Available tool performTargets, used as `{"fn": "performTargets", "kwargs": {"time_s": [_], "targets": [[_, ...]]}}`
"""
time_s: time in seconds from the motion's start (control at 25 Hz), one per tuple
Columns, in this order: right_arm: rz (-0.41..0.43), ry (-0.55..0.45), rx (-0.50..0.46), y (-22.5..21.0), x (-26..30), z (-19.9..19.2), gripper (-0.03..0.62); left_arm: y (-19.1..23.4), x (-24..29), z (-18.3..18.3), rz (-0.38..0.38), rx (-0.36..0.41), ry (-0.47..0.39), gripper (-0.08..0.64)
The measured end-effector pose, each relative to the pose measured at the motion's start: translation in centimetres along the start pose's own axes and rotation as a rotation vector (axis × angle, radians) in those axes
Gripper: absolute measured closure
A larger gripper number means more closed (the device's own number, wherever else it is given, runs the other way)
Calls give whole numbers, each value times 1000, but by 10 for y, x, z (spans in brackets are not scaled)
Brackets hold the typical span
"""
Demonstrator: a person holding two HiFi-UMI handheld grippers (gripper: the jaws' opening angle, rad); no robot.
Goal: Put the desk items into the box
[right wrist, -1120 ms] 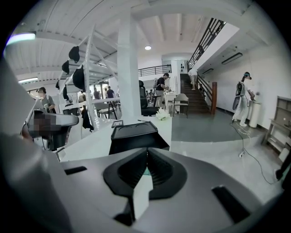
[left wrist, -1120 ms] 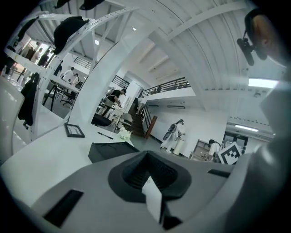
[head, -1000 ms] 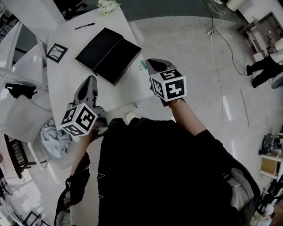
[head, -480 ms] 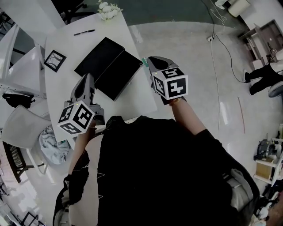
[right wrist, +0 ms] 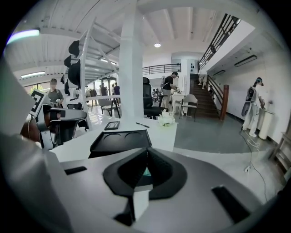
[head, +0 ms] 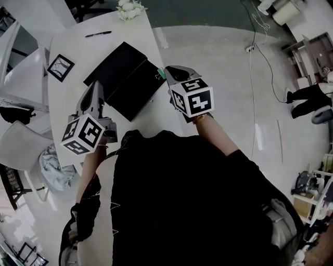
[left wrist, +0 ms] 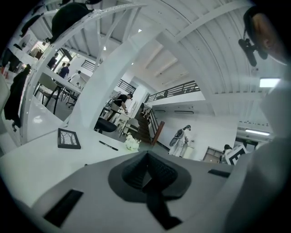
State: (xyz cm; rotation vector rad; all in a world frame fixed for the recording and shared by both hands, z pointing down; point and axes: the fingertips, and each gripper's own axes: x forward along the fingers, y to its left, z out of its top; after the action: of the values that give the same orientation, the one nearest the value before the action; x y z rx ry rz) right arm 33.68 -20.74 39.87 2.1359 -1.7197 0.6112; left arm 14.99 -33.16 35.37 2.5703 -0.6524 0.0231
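Box (head: 125, 78) sits on table (head: 66, 93) between grippers. Right gripper (right wrist: 146, 160) pinches small teal item (right wrist: 145, 172) at box's right edge. Left gripper (left wrist: 146, 166) jaws together, empty, left of box. Pen (head: 99, 34), frame (head: 60, 67) farther back.

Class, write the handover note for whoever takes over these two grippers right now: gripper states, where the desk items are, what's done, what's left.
Left gripper: jaws shut, empty, over the white desk left of the open black box.
Right gripper: shut on a small teal object, at the box's right edge.
Pen, picture frame and white flowers: on the desk beyond the box.
Done: nothing visible inside the box.
Left: put the teal object in, then probably the pen and frame.
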Motion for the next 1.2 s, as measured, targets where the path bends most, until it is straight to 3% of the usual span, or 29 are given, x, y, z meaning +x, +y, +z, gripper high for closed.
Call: {"fn": "performTargets", "kwargs": {"time_s": [0.48, 0.8, 1.2], "targets": [[115, 63, -52, 27, 43, -8, 583, 38, -38, -6, 135, -37, -38, 549], [192, 111, -142, 48, 68, -5, 583, 62, -68, -6, 244, -74, -92, 549], [338, 184, -229, 75, 78, -24, 583, 49, -84, -13, 342, -92, -123, 549]]}}
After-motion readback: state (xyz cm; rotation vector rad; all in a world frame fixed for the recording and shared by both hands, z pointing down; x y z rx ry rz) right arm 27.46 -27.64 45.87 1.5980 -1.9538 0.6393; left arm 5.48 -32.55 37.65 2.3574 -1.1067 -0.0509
